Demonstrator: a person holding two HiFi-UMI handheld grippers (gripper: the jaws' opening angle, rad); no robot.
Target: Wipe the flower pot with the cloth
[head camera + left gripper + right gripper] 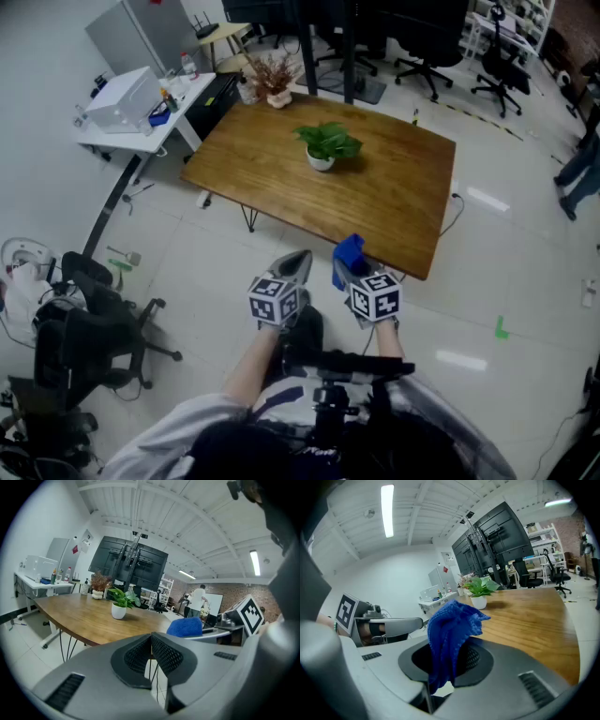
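Floor [187, 244] of pale tile is seen all around a wooden table [394, 202], which is carried on thin dark legs. To the table's left a white desk [131, 136] is set by the wall and is loaded with a white box [120, 98] and small bottles [187, 66]; dark chairs [84, 328] are gathered at lower left, and more are ranged beyond the table's far side. The flower pot [321, 161], white and round, is stood upright near the middle of the table with a leafy green plant [328, 141] in it, well apart from both grippers and untouched by the cloth [349, 249]. A second pot [278, 99], filled with dried reddish stems [272, 73], is placed at the table's far left corner. Both grippers are held side by side near the table's front edge. The left gripper [151, 651] is shown with its jaws pressed together and nothing caught between them. The right gripper [449, 660] is clamped on the cloth, which is blue and bunched: most of it is stood up out of the jaws, and a short end is seen hanging below them.
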